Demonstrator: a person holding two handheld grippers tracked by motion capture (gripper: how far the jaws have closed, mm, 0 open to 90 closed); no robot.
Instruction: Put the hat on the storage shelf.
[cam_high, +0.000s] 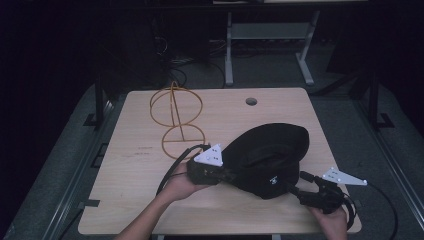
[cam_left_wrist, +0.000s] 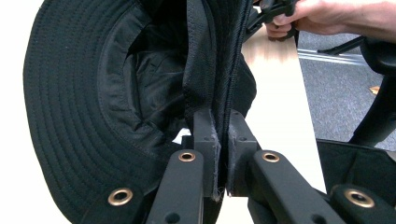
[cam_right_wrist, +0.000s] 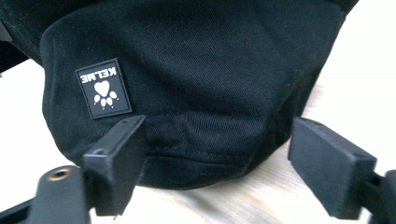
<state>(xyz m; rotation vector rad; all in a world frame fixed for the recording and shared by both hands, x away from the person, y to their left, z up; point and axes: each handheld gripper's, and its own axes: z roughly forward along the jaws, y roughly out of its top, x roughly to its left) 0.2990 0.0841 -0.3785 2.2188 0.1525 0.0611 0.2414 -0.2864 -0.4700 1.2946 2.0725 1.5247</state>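
A black bucket hat (cam_high: 270, 157) lies near the table's (cam_high: 135, 170) front right, its brim pinched in the left gripper (cam_left_wrist: 218, 154) – seemingly to steady it – while the right gripper (cam_right_wrist: 215, 163), jaws spread, faces the crown.

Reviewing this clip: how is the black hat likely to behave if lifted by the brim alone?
Probably floppy: the black hat is soft fabric, and its brim folds flat where the left gripper pinches it. Likely light, so one grip should carry it. The crown would probably sag, since the open right gripper isn't supporting it.
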